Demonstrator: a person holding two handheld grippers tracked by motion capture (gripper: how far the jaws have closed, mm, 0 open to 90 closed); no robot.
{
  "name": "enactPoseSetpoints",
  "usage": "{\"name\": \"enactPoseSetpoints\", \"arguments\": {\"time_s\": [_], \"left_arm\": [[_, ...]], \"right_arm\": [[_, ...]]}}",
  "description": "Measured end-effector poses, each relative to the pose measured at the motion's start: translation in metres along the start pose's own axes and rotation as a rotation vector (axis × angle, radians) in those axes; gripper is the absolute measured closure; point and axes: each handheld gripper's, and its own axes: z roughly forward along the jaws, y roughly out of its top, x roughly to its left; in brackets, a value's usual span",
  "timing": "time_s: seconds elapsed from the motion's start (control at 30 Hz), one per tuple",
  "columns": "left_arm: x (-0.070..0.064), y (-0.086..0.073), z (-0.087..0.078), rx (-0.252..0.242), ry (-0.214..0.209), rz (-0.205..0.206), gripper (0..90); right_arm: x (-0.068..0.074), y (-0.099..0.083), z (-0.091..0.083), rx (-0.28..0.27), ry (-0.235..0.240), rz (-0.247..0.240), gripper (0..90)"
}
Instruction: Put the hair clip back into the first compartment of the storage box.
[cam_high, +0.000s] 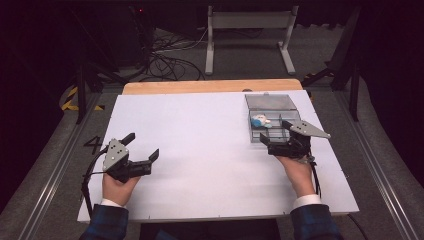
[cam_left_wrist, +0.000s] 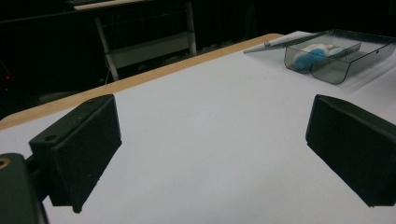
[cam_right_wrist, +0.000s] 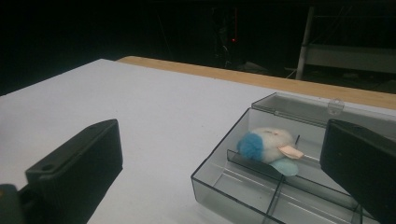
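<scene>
A clear plastic compartment box (cam_high: 252, 132) sits at the right back of the white table, its lid (cam_high: 272, 102) folded open behind it. A small blue and white plush toy (cam_high: 260, 121) lies in a rear compartment. My right gripper (cam_high: 275, 132) is open at the box's near edge, one jaw over the box and one beside it. In the right gripper view the toy (cam_right_wrist: 268, 147) lies in the box (cam_right_wrist: 219, 144), ahead of the open gripper (cam_right_wrist: 219, 172). My left gripper (cam_high: 142, 146) is open and empty over the table's left side, far from the box (cam_left_wrist: 334, 70).
The white board (cam_high: 200, 150) covers a wooden tabletop whose far edge (cam_high: 210, 86) shows. Beyond the table stand a white metal frame (cam_high: 247, 30) and a tangle of cables (cam_high: 170, 62) on the floor. Dark stands flank both sides.
</scene>
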Motion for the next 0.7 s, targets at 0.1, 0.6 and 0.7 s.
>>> {"name": "enactPoseSetpoints", "arguments": {"time_s": [0.1,0.6,0.7], "left_arm": [[0.001,0.001,-0.001,-0.013,-0.005,-0.017,3.9],[0.000,0.004,-0.005,-0.047,-0.026,-0.047,3.8],[0.000,0.004,-0.005,-0.052,-0.031,-0.053,3.8]], "right_arm": [[-0.001,-0.001,-0.002,-0.002,-0.002,0.007,0.0],[-0.004,-0.004,-0.018,-0.028,-0.017,0.017,0.0],[-0.004,-0.005,-0.020,-0.027,-0.019,0.017,0.0]]}}
